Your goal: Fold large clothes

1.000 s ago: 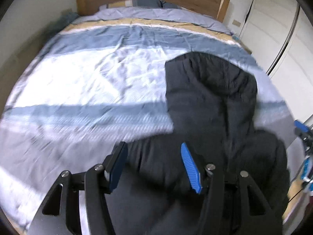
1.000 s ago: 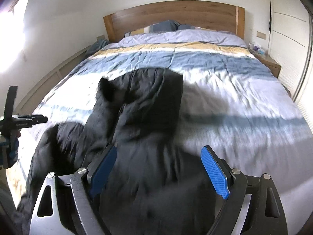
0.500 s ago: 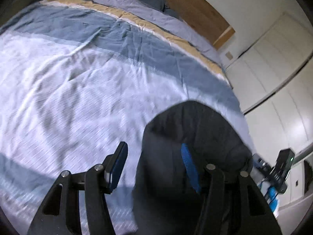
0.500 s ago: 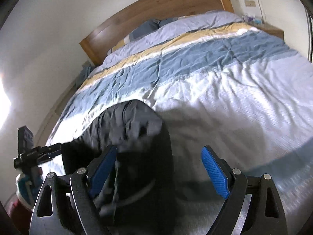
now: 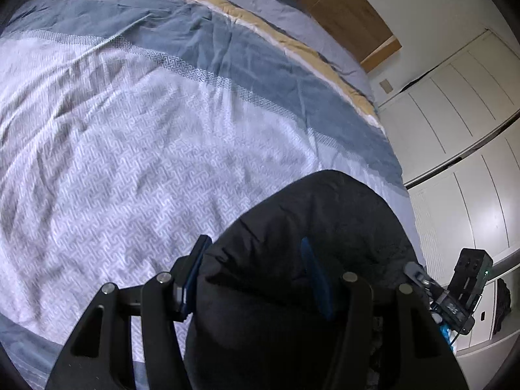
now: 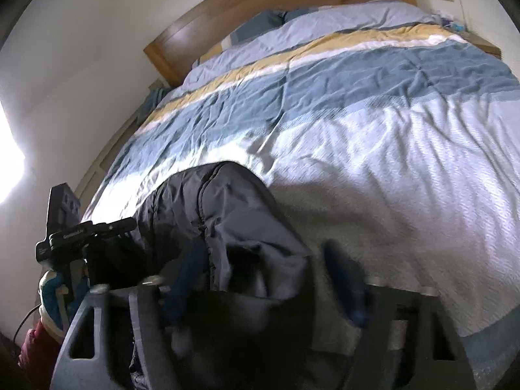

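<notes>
Both grippers have swung over the near edge of the bed since a second ago, and the one black jacket [image 5: 318, 227], then spread up the quilt, is now bunched into a mound at that edge. One left gripper [image 5: 256, 276] has its two blue pads apart, with jacket fabric bulging between them; whether they pinch it I cannot tell. One right gripper [image 6: 263, 279] is blurred, its two pads also apart around a dark fold of the jacket [image 6: 224, 214], grip unclear. One striped quilt [image 5: 136, 136] covers the bed, with one wooden headboard [image 6: 260, 9] behind. White wardrobe doors [image 5: 455, 104] stand at the right of the left view.
</notes>
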Tool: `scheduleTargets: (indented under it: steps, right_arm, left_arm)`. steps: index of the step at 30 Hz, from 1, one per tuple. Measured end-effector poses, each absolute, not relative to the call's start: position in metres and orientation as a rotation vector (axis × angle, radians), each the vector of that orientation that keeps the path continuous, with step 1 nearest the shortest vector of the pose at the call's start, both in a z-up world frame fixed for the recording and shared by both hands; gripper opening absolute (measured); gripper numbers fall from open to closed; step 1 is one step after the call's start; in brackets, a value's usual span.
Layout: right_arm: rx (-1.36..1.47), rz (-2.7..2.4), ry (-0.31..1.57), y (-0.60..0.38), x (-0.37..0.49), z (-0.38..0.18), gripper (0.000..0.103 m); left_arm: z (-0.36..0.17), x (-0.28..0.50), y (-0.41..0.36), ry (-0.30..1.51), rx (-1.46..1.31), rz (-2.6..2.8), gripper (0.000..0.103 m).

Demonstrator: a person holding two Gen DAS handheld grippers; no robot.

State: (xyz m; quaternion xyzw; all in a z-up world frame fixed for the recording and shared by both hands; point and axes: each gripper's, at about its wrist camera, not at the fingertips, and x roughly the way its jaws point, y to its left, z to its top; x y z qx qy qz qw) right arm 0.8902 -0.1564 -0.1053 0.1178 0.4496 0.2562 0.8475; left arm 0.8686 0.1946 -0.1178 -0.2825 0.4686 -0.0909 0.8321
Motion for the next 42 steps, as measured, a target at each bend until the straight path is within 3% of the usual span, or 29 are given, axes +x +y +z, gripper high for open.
scheduleTargets:
  steps: [1, 2, 3, 10, 16, 23, 33, 42]
  right_arm:
    - [0.215, 0.533, 0.955, -0.152, 0.889, -0.104, 0.020]
    - [0.183, 0.529, 0.962, -0.148, 0.888, -0.103, 0.013]
    - [0.161, 0.530, 0.966, -0.146, 0.886, -0.101, 0.013]
    - [0.047, 0.600, 0.945, -0.137, 0.831, -0.054, 0.009]
    - [0.002, 0.699, 0.888, -0.137, 0.742, 0.002, 0.008]
    - [0.060, 0.772, 0.819, -0.167, 0.619, 0.027, 0.008]
    - [0.098, 0.825, 0.766, -0.195, 0.498, 0.013, 0.008]
    - [0.163, 0.774, 0.901, -0.211, 0.455, -0.071, 0.008]
  left_arm:
    - [-0.116, 0.866, 0.191, 0.987, -0.578, -0.186, 0.041]
    - [-0.115, 0.865, 0.187, 0.994, -0.549, -0.177, 0.012]
    - [-0.114, 0.863, 0.184, 1.006, -0.529, -0.164, 0.009]
    - [-0.069, 0.807, 0.168, 0.988, -0.421, -0.146, 0.007]
    - [-0.015, 0.701, 0.163, 0.928, -0.421, -0.205, 0.007]
    - [0.004, 0.564, 0.157, 0.918, -0.389, -0.256, 0.005]
    - [-0.010, 0.442, 0.150, 0.873, -0.367, -0.299, 0.005]
    - [-0.072, 0.399, 0.139, 0.925, -0.343, -0.279, 0.005]
